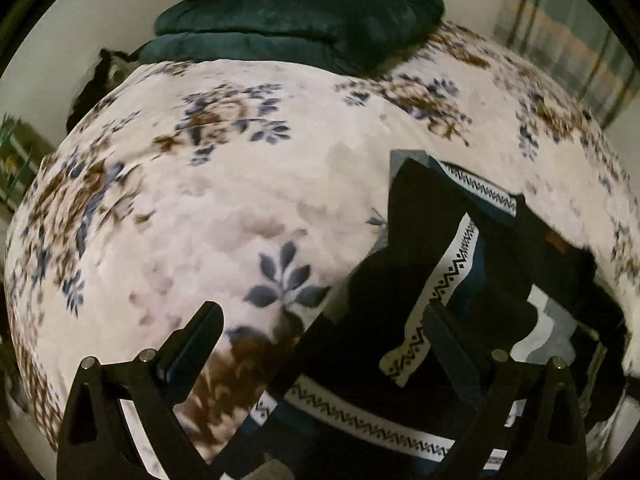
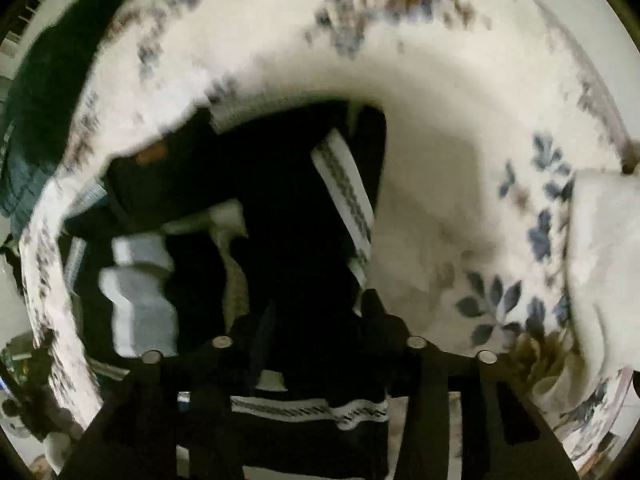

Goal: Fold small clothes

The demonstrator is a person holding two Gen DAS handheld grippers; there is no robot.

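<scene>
**Dark clothes on the flowery bed**

The dark garment point(image 1: 432, 248) lies crumpled on the flowery blanket point(image 1: 240, 200), on the right side of the left camera's view. It is black with white bands point(image 1: 452, 276) that carry a black zigzag pattern. One band runs slanted across the middle and another runs along the near edge. A bit of dark blue cloth shows beside the bands. A grey and white piece point(image 1: 548, 332) sits at the right of the pile, and a small brown tag point(image 1: 556, 242) shows near the far edge.

The left gripper point(image 1: 320, 324) has its fingers spread wide apart. The left finger point(image 1: 200, 332) is over the bare blanket. The right finger point(image 1: 444, 332) is over the dark garment, right by the slanted white band. I cannot tell if it touches the cloth. Nothing is between the fingers. The gripper points out across the bed from low and close.

The right gripper point(image 2: 316, 320) is right over the dark garment point(image 2: 288, 184), and the picture is blurry. Its fingers are black against black cloth, so I cannot tell if they are spread or pressed together, or if they pinch anything.

Farther off, a dark green pillow point(image 1: 296, 12) rests at the far end of the bed. A white cloth point(image 2: 604, 264) lies on the blanket at the right edge of the right camera's view.
</scene>
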